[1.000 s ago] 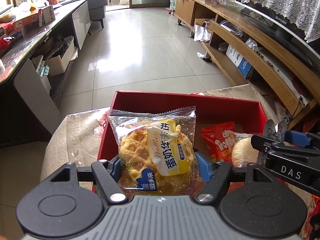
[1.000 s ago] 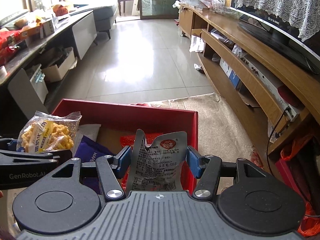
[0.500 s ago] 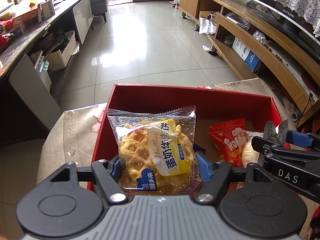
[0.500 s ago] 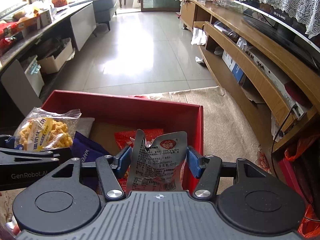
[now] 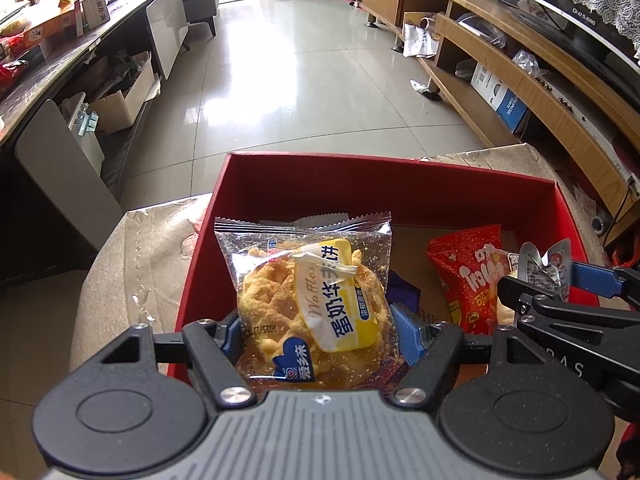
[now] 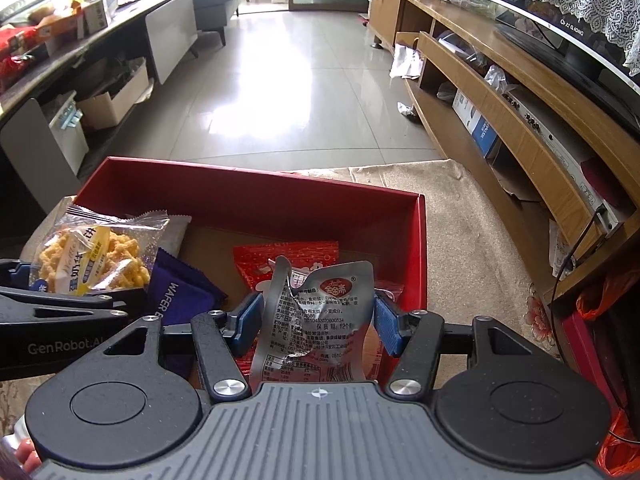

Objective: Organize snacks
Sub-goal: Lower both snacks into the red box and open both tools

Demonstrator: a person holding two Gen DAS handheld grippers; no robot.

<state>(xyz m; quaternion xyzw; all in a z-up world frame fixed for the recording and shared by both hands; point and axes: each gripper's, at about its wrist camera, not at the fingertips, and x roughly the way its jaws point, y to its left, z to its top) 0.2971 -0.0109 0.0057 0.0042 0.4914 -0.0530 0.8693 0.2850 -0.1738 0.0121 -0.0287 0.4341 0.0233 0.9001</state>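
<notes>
My left gripper [image 5: 318, 332] is shut on a clear waffle cake packet [image 5: 308, 300] with a yellow label, held over the left part of an open red box [image 5: 384, 176]. My right gripper [image 6: 314, 320] is shut on a crumpled silver foil packet [image 6: 316, 312] over the box's right part [image 6: 256, 188]. Each gripper shows in the other's view: the right one [image 5: 560, 292] with its silver packet [image 5: 546, 264], the left one [image 6: 60, 304] with the waffle packet [image 6: 88, 256]. Inside the box lie a red snack bag [image 5: 470, 272] and a purple wafer packet [image 6: 180, 296].
The box stands on a beige patterned cloth [image 5: 136, 264] over a low table. A wooden TV unit [image 6: 520, 92] runs along the right. A dark counter with boxes [image 5: 60, 52] lines the left. Tiled floor [image 5: 304, 80] lies beyond. A red bag [image 6: 600, 296] sits low right.
Both grippers have sunk a little toward the box with their packets; the box interior fills more of each view. The grips are unchanged.
</notes>
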